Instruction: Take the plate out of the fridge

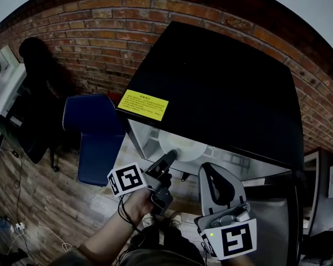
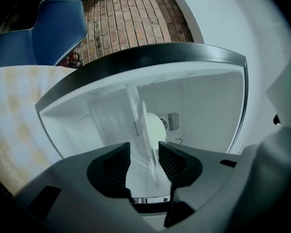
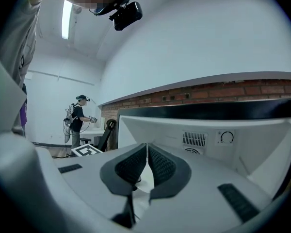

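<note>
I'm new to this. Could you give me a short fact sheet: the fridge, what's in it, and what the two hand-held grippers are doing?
Fridge: small black fridge, open, white inside
Contents: round white plate near the front
Left hand-held gripper: jaws open, plate's rim between them, not clamped
Right hand-held gripper: jaws shut, empty, before the opening
Around: red brick wall, blue chair

Grey right gripper (image 1: 210,167), black-white marker cube (image 1: 237,238)
</note>
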Demonstrator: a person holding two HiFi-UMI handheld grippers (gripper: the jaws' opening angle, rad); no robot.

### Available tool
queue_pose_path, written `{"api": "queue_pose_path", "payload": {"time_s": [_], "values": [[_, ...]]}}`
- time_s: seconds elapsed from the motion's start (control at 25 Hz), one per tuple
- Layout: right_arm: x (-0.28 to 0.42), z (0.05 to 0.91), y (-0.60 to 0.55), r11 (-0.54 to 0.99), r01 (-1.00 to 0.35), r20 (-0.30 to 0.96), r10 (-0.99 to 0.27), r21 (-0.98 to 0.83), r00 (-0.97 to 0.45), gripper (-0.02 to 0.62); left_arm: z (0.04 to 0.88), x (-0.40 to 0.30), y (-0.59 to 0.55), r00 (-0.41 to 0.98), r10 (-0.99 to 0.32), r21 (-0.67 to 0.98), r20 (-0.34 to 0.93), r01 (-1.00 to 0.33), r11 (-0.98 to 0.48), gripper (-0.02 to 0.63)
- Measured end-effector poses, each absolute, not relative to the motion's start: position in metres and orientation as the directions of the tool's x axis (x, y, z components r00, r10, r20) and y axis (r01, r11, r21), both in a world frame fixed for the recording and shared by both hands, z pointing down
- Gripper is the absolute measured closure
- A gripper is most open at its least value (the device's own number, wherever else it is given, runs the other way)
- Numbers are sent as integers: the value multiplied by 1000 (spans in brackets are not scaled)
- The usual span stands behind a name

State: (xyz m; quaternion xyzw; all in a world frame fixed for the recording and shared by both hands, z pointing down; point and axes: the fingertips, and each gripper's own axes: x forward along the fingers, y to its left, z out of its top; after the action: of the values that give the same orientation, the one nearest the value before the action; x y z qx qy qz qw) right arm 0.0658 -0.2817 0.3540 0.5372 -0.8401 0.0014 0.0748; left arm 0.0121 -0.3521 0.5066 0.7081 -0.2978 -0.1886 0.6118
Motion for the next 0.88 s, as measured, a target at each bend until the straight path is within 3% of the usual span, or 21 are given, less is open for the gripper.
{"api": "queue_pose_path", "payload": {"time_s": [0.28, 0.36, 0.52, 0.88], "values": [[71, 362, -284, 411, -910, 141, -906, 63, -399, 563, 513, 19, -357, 758, -645, 988, 96, -154, -33, 431], [73, 362, -284, 408, -911, 142, -907, 57, -397, 563, 511, 21, -357, 761, -641, 988, 100, -154, -29, 448], [76, 361, -283, 405, -913, 138, -908, 51, -395, 563, 502, 23, -356, 757, -643, 985, 113, -172, -30, 546], [76, 358, -279, 409, -911, 122, -908, 50, -401, 563, 503, 19, -351, 758, -637, 989, 139, -140, 48, 565]]}}
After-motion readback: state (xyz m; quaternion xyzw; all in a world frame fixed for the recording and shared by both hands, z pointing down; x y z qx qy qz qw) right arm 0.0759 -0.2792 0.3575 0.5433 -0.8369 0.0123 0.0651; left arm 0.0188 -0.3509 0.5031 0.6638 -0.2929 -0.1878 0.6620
